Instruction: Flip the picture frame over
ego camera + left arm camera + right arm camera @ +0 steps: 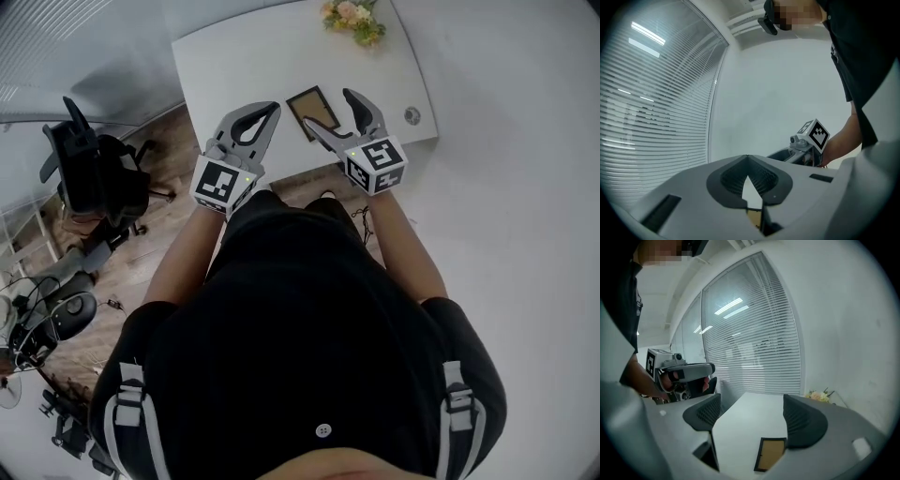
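Observation:
The picture frame [312,110] lies flat on the white table [225,66], a black border around a brown panel that faces up. My right gripper [328,111] hovers over it, open, one jaw on each side of the frame, nothing held. In the right gripper view the frame [771,453] lies low between the spread jaws of that gripper [752,401]. My left gripper [274,107] is just left of the frame above the table, shut with its tips touching and nothing between them. Through the small gap of the left gripper [748,159] a sliver of the frame [752,216] shows.
A bunch of flowers [354,19] sits at the table's far edge and a round grommet [412,116] at its right corner. A black office chair [94,173] stands on the wood floor to the left. Window blinds [754,333] run behind the table.

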The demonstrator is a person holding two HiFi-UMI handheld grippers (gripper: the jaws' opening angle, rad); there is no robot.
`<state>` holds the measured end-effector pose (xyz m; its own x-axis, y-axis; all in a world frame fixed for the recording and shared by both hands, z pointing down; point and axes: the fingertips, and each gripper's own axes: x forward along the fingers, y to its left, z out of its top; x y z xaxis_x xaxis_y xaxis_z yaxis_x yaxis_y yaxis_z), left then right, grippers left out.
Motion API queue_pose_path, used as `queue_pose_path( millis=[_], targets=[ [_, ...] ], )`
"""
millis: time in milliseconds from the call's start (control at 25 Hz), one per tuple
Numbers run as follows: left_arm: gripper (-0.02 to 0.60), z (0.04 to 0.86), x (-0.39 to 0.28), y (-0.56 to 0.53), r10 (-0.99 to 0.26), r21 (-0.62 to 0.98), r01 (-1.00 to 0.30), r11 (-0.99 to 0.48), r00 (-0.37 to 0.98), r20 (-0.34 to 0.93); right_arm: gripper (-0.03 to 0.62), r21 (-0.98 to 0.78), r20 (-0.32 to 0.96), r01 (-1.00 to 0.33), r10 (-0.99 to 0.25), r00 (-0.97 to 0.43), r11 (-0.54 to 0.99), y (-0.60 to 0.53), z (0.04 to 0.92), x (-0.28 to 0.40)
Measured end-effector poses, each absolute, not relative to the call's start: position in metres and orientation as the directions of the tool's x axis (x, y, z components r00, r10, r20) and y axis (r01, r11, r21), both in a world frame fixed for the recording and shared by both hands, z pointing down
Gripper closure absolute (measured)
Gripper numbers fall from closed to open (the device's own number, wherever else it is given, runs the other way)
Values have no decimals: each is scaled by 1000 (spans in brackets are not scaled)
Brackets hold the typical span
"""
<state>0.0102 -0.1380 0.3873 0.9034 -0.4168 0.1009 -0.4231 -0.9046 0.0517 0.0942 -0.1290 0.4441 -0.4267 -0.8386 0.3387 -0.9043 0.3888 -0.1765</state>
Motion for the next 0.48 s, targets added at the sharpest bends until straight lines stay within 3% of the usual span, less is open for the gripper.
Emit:
queue_pose_path(
  millis=[480],
  targets=[
    [578,430,-7,-168,-305,79,-317,-945,944,128,177,-154,568,-956,-769,-294,252,-154,549,79]
  ],
)
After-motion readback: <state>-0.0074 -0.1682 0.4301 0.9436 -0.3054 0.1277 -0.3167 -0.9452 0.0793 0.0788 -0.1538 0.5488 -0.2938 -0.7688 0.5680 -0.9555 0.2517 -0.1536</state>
